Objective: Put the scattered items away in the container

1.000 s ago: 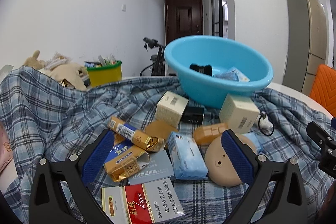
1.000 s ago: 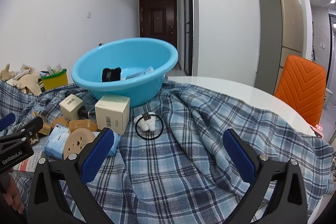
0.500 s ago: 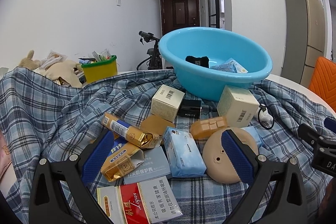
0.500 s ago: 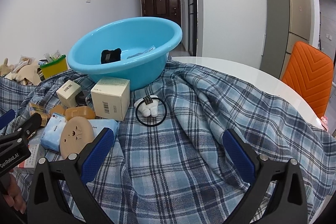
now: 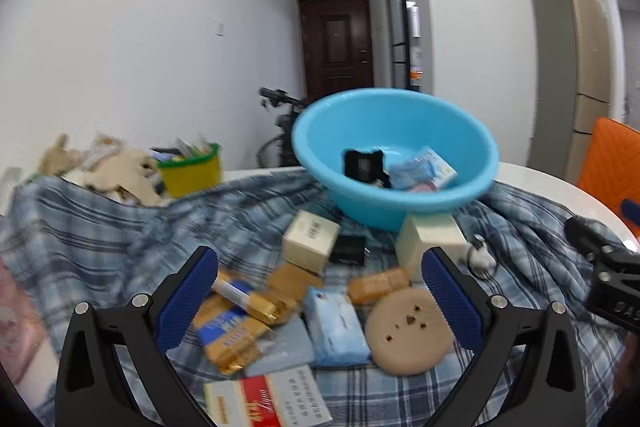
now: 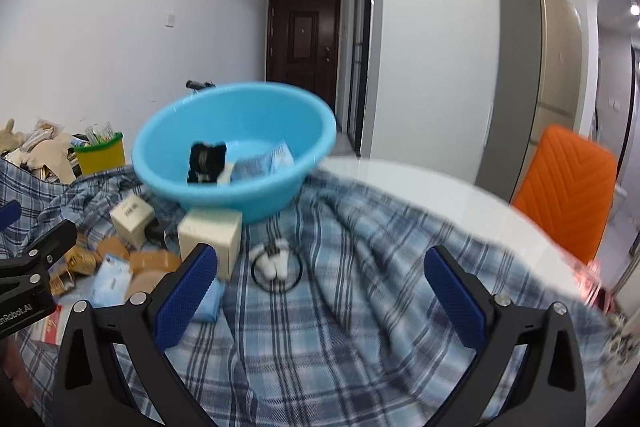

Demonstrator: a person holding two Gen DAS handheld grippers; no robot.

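left gripper (image 5: 318, 293): jaws spread wide, empty — above the clutter
right gripper (image 6: 320, 293): jaws spread, empty, over plaid cloth (image 6: 360, 327)
blue basin (image 5: 394, 155): on the cloth, holding a black item and a blue packet
scattered items: cream boxes (image 5: 310, 241), tissue pack (image 5: 336, 327), tan disc (image 5: 408, 331) — in front of the basin

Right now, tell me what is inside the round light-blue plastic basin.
Inside the round light-blue plastic basin lie a small black item and a pale blue packet. The near wall hides the basin floor in front of them.

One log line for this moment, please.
left hand-held gripper open, empty | right hand-held gripper open, empty | basin holds black item, blue pack | boxes, packets on cloth
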